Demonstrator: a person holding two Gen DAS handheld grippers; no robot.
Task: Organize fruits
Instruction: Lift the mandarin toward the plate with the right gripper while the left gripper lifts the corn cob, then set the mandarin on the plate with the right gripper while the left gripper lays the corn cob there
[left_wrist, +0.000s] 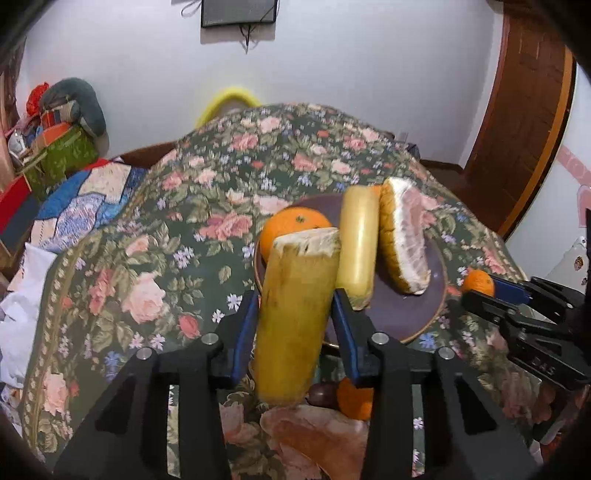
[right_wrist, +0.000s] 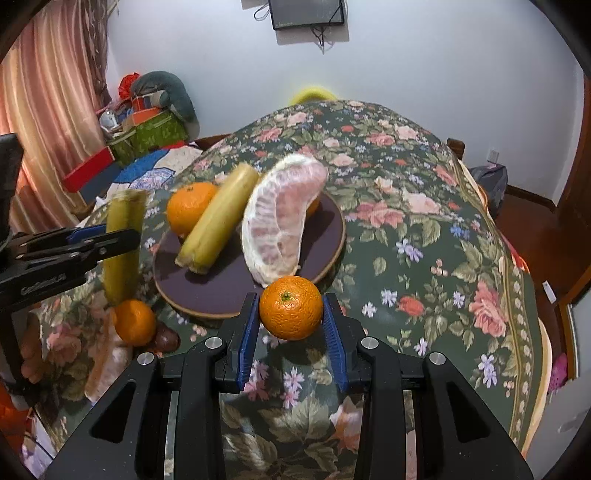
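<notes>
Our left hand-held gripper (left_wrist: 295, 325) squeezes a yellow stick (left_wrist: 295, 317); our right hand-held gripper (right_wrist: 291, 314) squeezes an orange (right_wrist: 291, 308) beside the plate's (right_wrist: 229, 291) edge.

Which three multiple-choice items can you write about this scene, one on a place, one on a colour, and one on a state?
1. Where is the pomelo wedge?
A. on the plate
B. on the floor
C. in a gripper
2. The plate is:
A. white
B. dark purple
C. red
3. The right gripper is:
A. open and empty
B. shut on an orange
C. shut on a cup
Answers: 1 A, it leans on the plate beside a cane; 2 B, its bare surface shows it; 3 B, both jaws press the orange.
</notes>
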